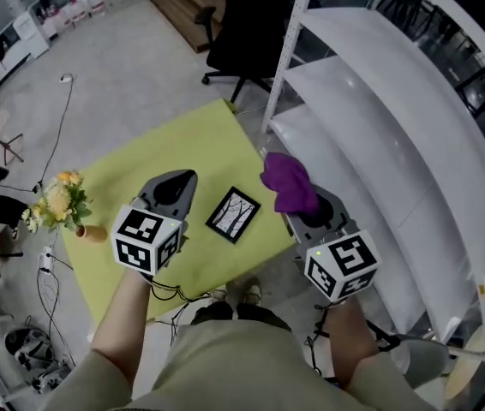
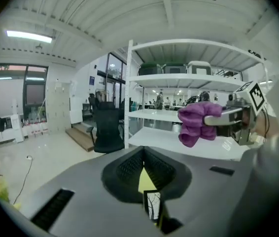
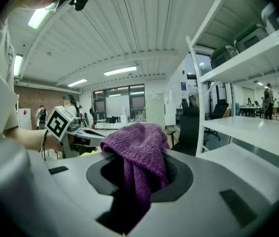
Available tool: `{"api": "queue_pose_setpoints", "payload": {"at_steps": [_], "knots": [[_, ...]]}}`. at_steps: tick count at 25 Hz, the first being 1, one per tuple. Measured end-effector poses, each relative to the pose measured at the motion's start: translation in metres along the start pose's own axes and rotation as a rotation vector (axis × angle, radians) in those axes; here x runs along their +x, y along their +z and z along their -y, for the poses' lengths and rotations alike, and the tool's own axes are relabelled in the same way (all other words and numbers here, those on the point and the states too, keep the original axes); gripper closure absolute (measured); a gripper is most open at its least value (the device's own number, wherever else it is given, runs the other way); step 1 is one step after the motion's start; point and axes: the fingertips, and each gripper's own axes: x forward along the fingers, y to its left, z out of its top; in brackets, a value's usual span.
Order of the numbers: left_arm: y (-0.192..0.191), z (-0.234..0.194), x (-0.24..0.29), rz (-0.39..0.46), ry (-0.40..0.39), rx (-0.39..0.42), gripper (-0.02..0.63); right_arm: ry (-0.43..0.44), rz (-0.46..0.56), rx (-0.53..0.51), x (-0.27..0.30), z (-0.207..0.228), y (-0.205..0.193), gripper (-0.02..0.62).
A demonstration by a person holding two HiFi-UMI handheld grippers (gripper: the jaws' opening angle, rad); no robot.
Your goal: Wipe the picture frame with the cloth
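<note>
Holding the purple cloth (image 1: 287,182) clamped in its jaws, the right gripper (image 1: 301,204) hovers beside the picture frame (image 1: 233,214), which lies flat on the yellow table (image 1: 131,182). The left gripper (image 1: 178,187), its jaws almost together and empty, is not steadying the frame, so I think a wipe may push it sideways.

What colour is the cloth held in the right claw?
Purple. The cloth shows best in the right gripper view, draped between the jaws.

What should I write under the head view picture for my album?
Right gripper holds a purple cloth near the picture frame lying on the yellow table.
</note>
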Motion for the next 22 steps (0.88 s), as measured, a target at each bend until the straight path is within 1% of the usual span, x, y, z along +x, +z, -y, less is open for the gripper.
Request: {"api": "queue_pose_setpoints", "payload": {"at_steps": [4, 8, 11, 14, 17, 22], "knots": [[0.047, 0.009, -0.028, 0.099, 0.013, 0.052, 0.598, -0.019, 0.101, -0.029, -0.025, -0.002, 0.042, 0.48], [0.087, 0.021, -0.06, 0.236, 0.05, 0.121, 0.598, -0.044, 0.181, -0.054, -0.049, -0.005, 0.07, 0.479], [0.106, 0.031, -0.081, 0.307, 0.081, 0.168, 0.598, -0.08, 0.218, -0.074, -0.065, -0.008, 0.084, 0.477], [0.114, 0.038, -0.095, 0.341, 0.102, 0.19, 0.598, -0.102, 0.237, -0.093, -0.076, -0.01, 0.091, 0.477], [0.111, 0.042, -0.1, 0.349, 0.117, 0.204, 0.598, -0.105, 0.242, -0.101, -0.081, -0.011, 0.089, 0.477], [0.1, 0.043, -0.102, 0.343, 0.134, 0.22, 0.598, -0.083, 0.194, -0.124, -0.078, -0.016, 0.071, 0.479]]}}
